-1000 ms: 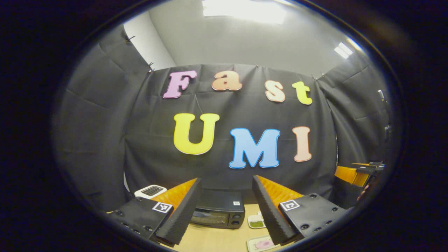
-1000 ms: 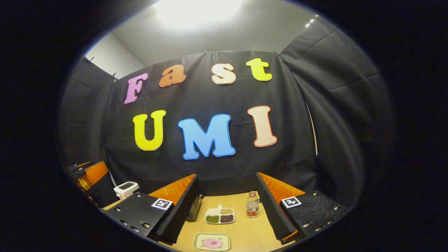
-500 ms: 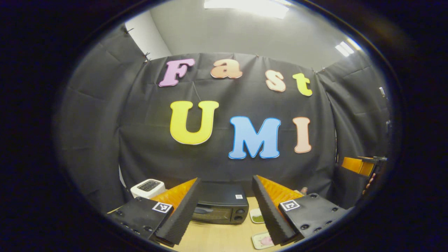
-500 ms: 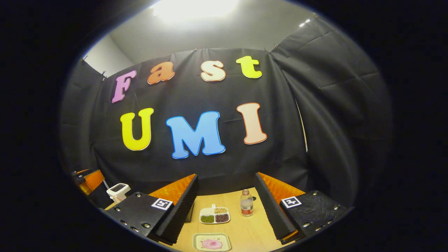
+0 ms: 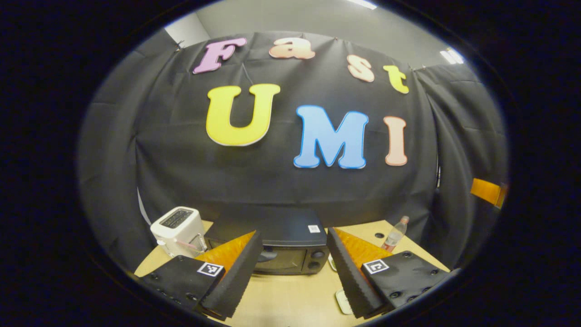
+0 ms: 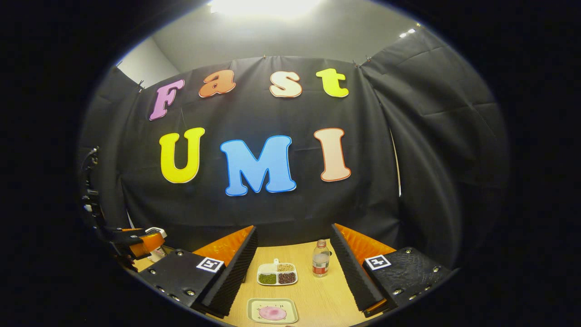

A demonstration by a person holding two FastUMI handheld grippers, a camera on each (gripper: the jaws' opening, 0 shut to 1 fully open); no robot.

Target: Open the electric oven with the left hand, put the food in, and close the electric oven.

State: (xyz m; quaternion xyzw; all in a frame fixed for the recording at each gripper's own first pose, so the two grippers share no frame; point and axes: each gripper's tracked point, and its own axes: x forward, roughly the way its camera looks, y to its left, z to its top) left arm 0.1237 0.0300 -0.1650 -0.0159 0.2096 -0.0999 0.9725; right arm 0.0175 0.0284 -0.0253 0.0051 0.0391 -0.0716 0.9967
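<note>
In the left gripper view a black electric oven (image 5: 286,243) stands at the back of the wooden table (image 5: 290,299), its glass door closed. My left gripper (image 5: 293,236) hangs open in front of it, apart from it, with nothing between the fingers. In the right gripper view the food, a pink patch on a pale square plate (image 6: 272,312), lies on the table near the front. My right gripper (image 6: 293,229) is open and empty above and behind the plate. The left gripper (image 6: 138,240) shows orange at the far left, the right gripper (image 5: 488,190) at the far right.
A white toaster (image 5: 178,229) stands just left of the oven. A small clear bottle (image 6: 320,265) and a divided white dish of beans (image 6: 277,274) sit on the table (image 6: 313,295) behind the plate. Black cloth walls close in the back and sides.
My left gripper has moved toward the oven and tipped downward, so oven and toaster look larger and higher. The right gripper has barely shifted. Both stay open.
</note>
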